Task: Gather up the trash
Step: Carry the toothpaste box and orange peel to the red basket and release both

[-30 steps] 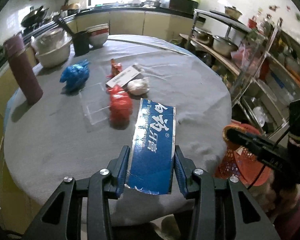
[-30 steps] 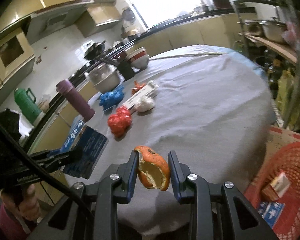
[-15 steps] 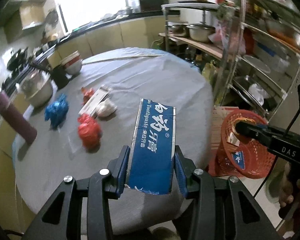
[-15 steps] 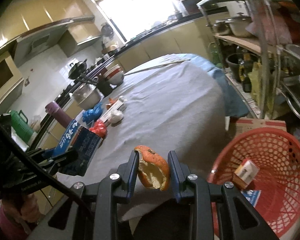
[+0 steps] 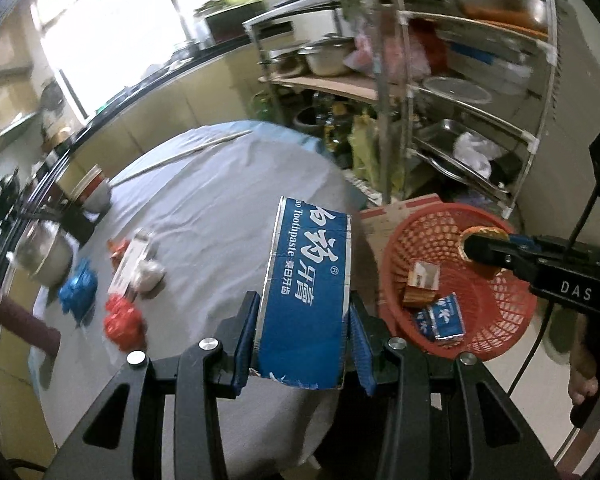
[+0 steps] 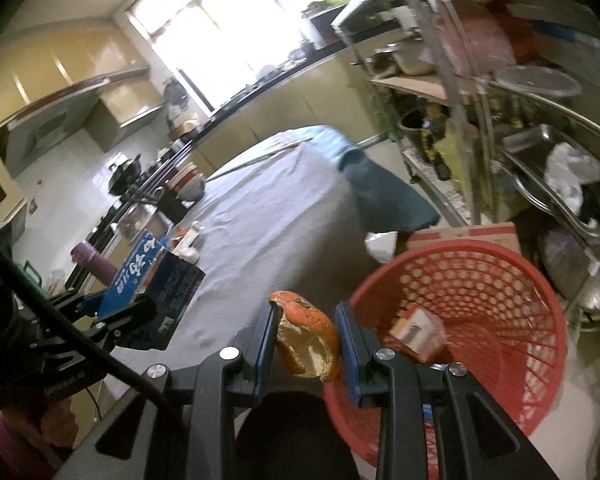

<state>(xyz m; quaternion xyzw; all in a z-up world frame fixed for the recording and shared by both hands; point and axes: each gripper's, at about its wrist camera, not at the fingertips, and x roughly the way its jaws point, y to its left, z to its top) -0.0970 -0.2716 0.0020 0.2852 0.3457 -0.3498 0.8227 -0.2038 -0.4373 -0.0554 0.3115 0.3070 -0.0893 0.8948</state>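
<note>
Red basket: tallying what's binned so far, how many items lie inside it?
3, in the red basket: an open tan carton and two blue-and-white packets beside it. Others may be hidden.

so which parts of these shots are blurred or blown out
Left wrist view: the toothpaste box in the left gripper is sharp, the shelf rack smeared, the window glaring. Right wrist view: orange peel crisp, window washed white.

Glossy printed card on the toothpaste box (image 5: 306,304); perforated red plastic basket (image 5: 496,336) – smooth; matt grey cloth over the table (image 5: 204,216); shiny metal rack (image 5: 476,92) far right; pitted orange peel (image 6: 306,344)
</note>
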